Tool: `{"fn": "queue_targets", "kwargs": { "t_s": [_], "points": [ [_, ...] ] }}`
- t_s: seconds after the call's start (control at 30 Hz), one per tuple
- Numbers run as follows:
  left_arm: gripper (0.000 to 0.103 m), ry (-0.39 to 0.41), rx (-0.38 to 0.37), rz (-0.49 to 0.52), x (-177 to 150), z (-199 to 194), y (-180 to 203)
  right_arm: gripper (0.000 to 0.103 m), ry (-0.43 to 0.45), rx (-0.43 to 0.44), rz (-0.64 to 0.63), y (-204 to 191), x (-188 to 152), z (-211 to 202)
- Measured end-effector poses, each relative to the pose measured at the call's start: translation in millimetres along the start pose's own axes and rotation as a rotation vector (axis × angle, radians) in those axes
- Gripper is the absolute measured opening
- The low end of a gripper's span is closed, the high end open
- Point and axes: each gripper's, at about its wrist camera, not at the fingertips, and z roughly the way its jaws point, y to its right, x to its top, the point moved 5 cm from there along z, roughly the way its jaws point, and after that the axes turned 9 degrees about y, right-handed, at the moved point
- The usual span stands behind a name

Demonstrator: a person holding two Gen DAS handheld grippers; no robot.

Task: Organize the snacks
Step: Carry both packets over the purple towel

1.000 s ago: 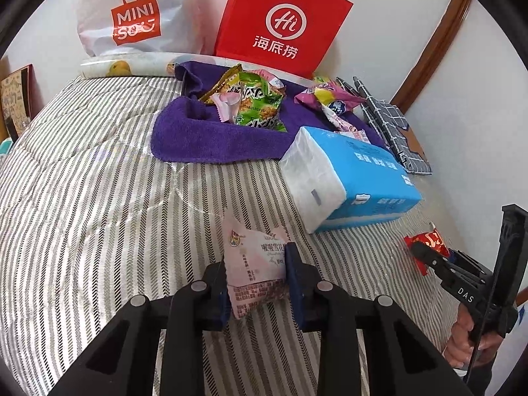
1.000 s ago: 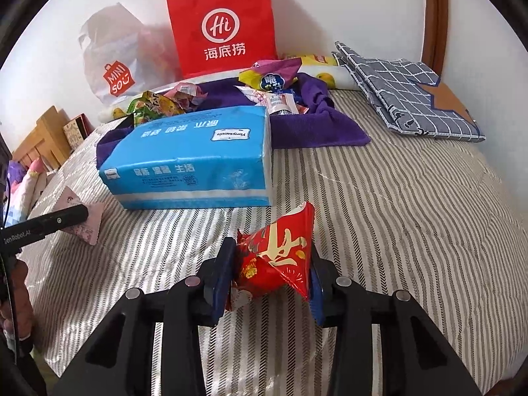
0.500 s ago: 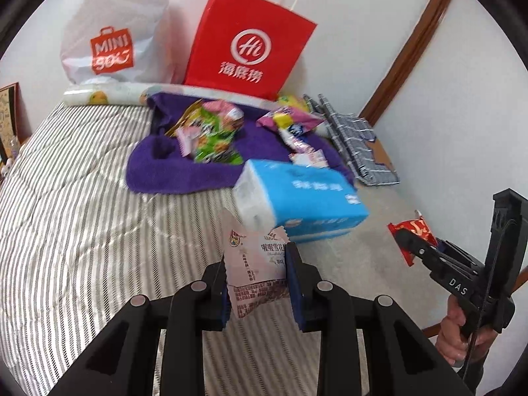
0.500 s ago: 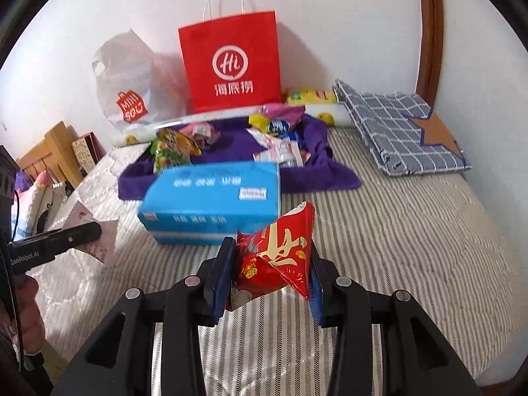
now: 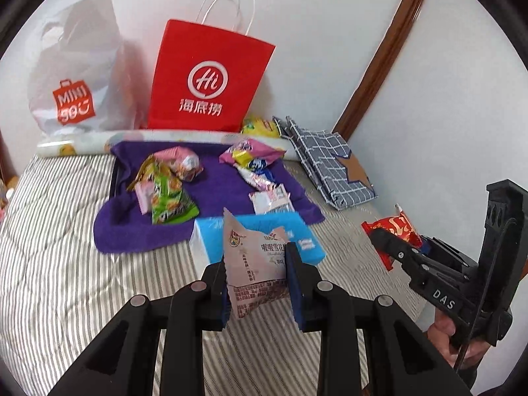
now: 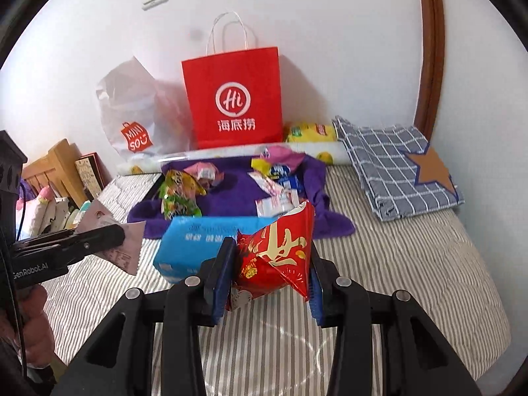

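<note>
My left gripper (image 5: 257, 264) is shut on a pale pink snack packet (image 5: 252, 264) and holds it above the striped bed; it also shows in the right wrist view (image 6: 109, 241). My right gripper (image 6: 270, 264) is shut on a red foil snack packet (image 6: 277, 254), raised over the bed; it shows in the left wrist view (image 5: 392, 234). Further back, several snack packets lie on a purple towel (image 5: 217, 191): a green packet (image 5: 168, 198) at left, pink and yellow ones (image 5: 250, 158) at right.
A blue tissue pack (image 6: 198, 241) lies on the bed just before the towel. A red paper bag (image 5: 208, 79) and a white Miniso bag (image 5: 72, 76) stand against the wall. A folded checked cloth (image 6: 396, 168) lies at right. A wooden headboard (image 6: 56, 168) is at left.
Both grippers have risen and pulled back from the bed, each keeping its packet. The towel, tissue pack and bags now look farther away and lower in view.
</note>
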Motion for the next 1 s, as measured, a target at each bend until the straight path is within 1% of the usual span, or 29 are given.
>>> {"fn": "queue_targets", "kwargs": {
  "t_s": [0.13, 0.33, 0.53, 0.73, 1.0],
  "points": [
    [0.027, 0.013, -0.003, -0.009, 13, 2, 2, 0.04, 0.008, 0.003, -0.006, 1, 12, 4],
    [0.027, 0.032, 0.013, 0.007, 32, 0, 5, 0.04, 0.036, 0.009, -0.003, 4, 33, 8],
    [0.027, 0.057, 0.017, 0.009, 54, -3, 4, 0.04, 0.036, 0.022, 0.001, 1, 50, 17],
    [0.027, 0.065, 0.023, -0.005, 73, -3, -4, 0.04, 0.07, 0.025, -0.02, -6, 74, 21],
    [0.027, 0.073, 0.024, 0.013, 94, 0, -7, 0.04, 0.102, 0.039, -0.027, -13, 98, 33]
  ]
}}
